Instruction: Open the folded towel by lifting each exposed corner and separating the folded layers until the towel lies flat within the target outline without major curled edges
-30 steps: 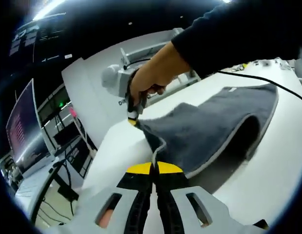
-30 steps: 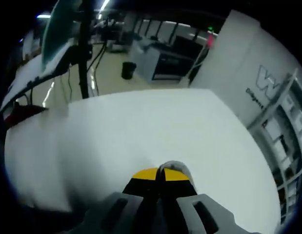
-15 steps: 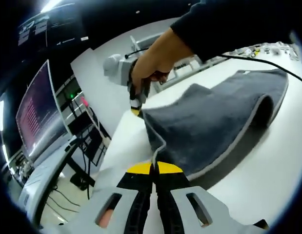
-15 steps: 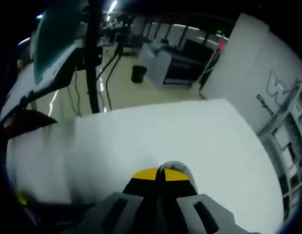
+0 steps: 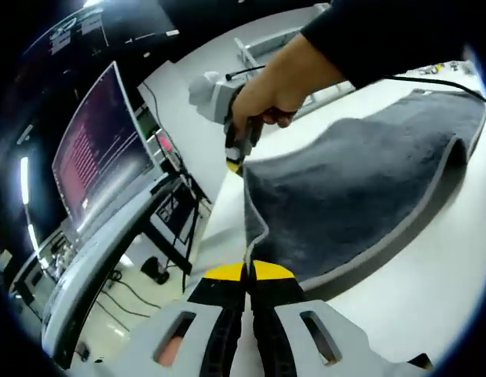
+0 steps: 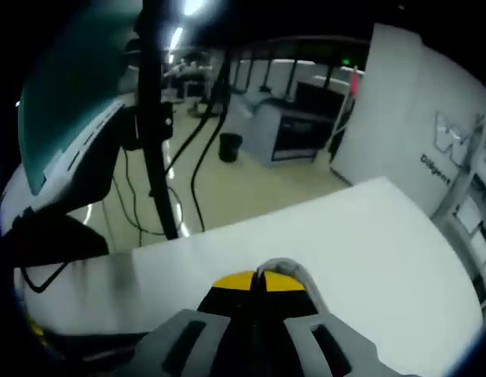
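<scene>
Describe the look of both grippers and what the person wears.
The left gripper and right gripper share light grey slotted jaws with black inner faces and yellow tips. The right gripper's grey body trails a black cable. The person's sleeve is black.

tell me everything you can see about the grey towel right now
The grey towel looks like soft, fuzzy cloth with a lighter grey stitched border. It is partly lifted off the white table, its near edge held up and sagging between two pinched corners. The left gripper is shut on the nearest corner; the right gripper, held by a hand, clamps the other. The far part droops toward the table.
</scene>
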Motion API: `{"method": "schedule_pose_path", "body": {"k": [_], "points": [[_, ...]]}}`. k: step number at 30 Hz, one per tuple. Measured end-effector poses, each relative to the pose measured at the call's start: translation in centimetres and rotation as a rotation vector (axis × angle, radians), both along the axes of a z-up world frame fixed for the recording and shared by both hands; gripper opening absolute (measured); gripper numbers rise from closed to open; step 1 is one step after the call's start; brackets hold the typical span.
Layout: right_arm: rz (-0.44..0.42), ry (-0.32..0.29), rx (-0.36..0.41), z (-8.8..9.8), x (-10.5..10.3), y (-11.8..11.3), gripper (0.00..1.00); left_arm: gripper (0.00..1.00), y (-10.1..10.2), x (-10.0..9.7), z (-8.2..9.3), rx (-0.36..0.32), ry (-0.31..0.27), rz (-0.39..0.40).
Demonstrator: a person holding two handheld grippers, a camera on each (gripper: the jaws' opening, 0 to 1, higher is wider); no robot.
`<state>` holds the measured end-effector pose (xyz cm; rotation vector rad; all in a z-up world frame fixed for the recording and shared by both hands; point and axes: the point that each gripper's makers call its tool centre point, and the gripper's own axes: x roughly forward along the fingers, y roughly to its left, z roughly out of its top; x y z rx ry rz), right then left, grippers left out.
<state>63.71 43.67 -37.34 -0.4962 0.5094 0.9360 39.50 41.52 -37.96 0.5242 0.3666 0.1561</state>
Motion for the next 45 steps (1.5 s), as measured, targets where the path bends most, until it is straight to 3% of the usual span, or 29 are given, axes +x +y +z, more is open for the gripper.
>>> {"method": "schedule_pose_path", "body": {"k": [8,10,15,21,25,29,30,33,38,44,45], "points": [[0.011,-0.015,0.040,-0.5,-0.3,2.7,0.00,0.01,2.8,-0.5,-0.4,0.025,0.018,0.048],[0.007,-0.054,0.036,-1.0,-0.2,2.7,0.00,0.01,3.3,-0.5,-0.6,0.031,0.020,0.056],[0.018,-0.064,0.022,-2.1,-0.2,2.8,0.00,0.01,3.3,-0.6,-2.1,0.049,0.063,0.061],[0.030,-0.049,0.025,-2.7,-0.5,2.7,0.01,0.01,3.6,-0.8,-2.6,0.033,0.077,0.067],[0.123,-0.034,0.041,-2.7,-2.2,2.8,0.27,0.02,3.7,-0.9,-2.7,0.009,0.072,0.078],[0.254,0.044,0.094,-2.1,-5.3,2.5,0.52,0.04,3.9,-1.2,-2.7,-0.029,0.056,0.089],[0.255,0.044,0.085,-2.0,-5.4,1.8,0.59,0.05,4.0,-1.2,-2.7,-0.033,0.054,0.090],[0.274,0.017,0.062,-1.2,-5.7,-0.8,0.58,0.08,4.1,-1.5,-2.6,-0.076,0.038,0.099],[0.270,-0.014,0.138,2.3,-6.2,-5.6,0.63,0.17,4.7,-2.0,-2.4,-0.142,0.005,0.122],[0.188,-0.146,0.187,7.4,-4.9,-14.7,0.69,0.31,4.6,-2.6,-1.5,-0.145,-0.016,0.146],[0.151,-0.156,0.182,8.4,-4.3,-17.6,0.69,0.33,4.2,-2.4,-1.0,-0.163,-0.049,0.148]]}}
